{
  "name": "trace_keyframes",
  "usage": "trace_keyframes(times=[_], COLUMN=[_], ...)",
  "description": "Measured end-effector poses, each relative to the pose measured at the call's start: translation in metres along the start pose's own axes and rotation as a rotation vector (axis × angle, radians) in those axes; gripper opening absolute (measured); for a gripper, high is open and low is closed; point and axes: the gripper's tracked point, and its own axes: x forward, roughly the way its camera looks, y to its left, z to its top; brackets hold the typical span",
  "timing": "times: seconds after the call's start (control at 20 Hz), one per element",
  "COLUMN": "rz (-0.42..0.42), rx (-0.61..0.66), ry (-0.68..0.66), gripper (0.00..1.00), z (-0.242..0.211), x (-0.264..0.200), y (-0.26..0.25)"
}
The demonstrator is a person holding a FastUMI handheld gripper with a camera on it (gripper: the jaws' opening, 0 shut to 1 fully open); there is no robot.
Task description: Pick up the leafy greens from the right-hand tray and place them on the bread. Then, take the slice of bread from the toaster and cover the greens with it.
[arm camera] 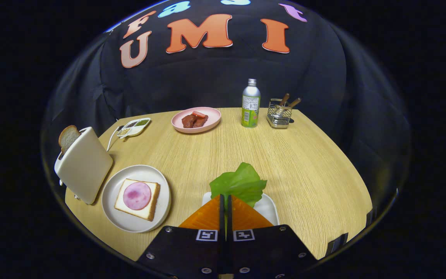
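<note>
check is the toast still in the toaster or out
In. The toast sticks up from the slot of the toaster; the gripper is shut on the greens.

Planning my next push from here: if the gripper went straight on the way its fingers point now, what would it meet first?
The leafy greens, already pinched between the nearly closed fingers of the gripper above the white tray. Past the leaf there is bare table, then probably the bottle at the far edge, though depth is hard to judge.

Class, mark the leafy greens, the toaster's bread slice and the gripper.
leafy greens point(242, 183): gripper view, middle of the leaf.
bread slice point(68, 138): gripper view, crust above the toaster slot.
gripper point(225, 199): gripper view, between fingertips closed on the greens.
</note>
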Motion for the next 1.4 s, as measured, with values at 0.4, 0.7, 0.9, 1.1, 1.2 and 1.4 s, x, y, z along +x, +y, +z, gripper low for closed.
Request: trace_keyframes(times=[0.4, 0.7, 0.9, 1.1, 1.2, 1.4], rz=[0.067, 0.126, 0.164, 0.194, 0.207, 0.187], rx=[-0.045, -0.056, -0.059, -0.047, -0.036, -0.038], ry=[-0.046, -0.052, -0.046, -0.027, -0.013, 0.026], gripper=[0.0, 0.0, 0.0, 0.01, 0.01, 0.0], z=[0.027, 0.03, 0.031, 0.025, 0.021, 0.007], x=[-0.026, -0.032, -0.029, -0.021, -0.015, 0.002], y=[0.076, 0.14, 0.173, 0.196, 0.204, 0.203])
